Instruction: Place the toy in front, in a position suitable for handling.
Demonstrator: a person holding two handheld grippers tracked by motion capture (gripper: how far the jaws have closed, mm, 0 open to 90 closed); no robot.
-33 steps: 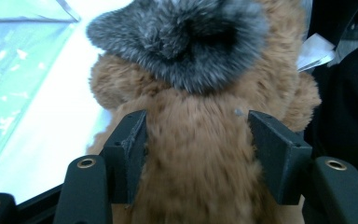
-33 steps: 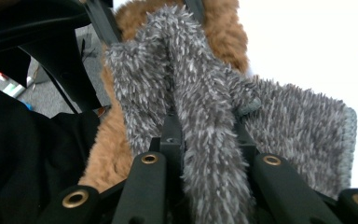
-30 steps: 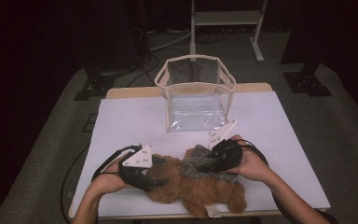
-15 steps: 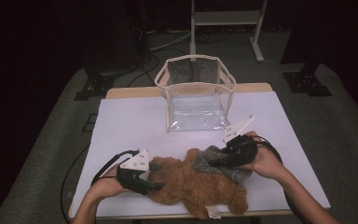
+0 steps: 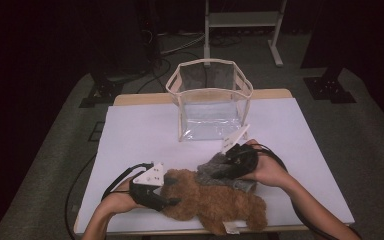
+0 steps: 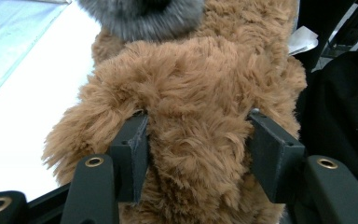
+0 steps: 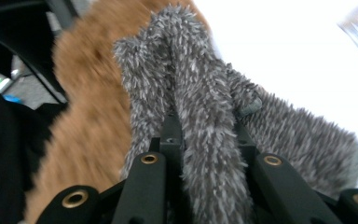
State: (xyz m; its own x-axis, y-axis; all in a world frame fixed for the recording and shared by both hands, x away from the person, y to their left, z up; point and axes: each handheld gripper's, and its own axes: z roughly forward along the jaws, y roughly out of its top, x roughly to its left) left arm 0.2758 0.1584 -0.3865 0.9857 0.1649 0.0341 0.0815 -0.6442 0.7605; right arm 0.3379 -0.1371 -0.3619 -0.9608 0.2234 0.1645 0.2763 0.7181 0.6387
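Observation:
A brown plush toy [image 5: 215, 205] lies near the front edge of the white table [image 5: 140, 135]. My left gripper [image 5: 172, 202] has just been closing on its left end. In the left gripper view both pads press into the brown fur [image 6: 200, 70] on either side of my left gripper [image 6: 196, 126]. A grey plush toy [image 5: 209, 166] rests against the brown one's far side. My right gripper [image 5: 220, 173] is shut on it. In the right gripper view a fold of grey fur [image 7: 186, 60] is pinched in my right gripper [image 7: 205, 126].
A clear bag with beige trim [image 5: 210, 105] stands open at the back middle of the table. A white tag [image 5: 231, 229] sticks out at the brown toy's front. Dark floor, cables and a metal stand lie beyond the table.
The right gripper swung right with the grey toy half a second ago and has come back left. The left gripper has stayed at the brown toy's left end.

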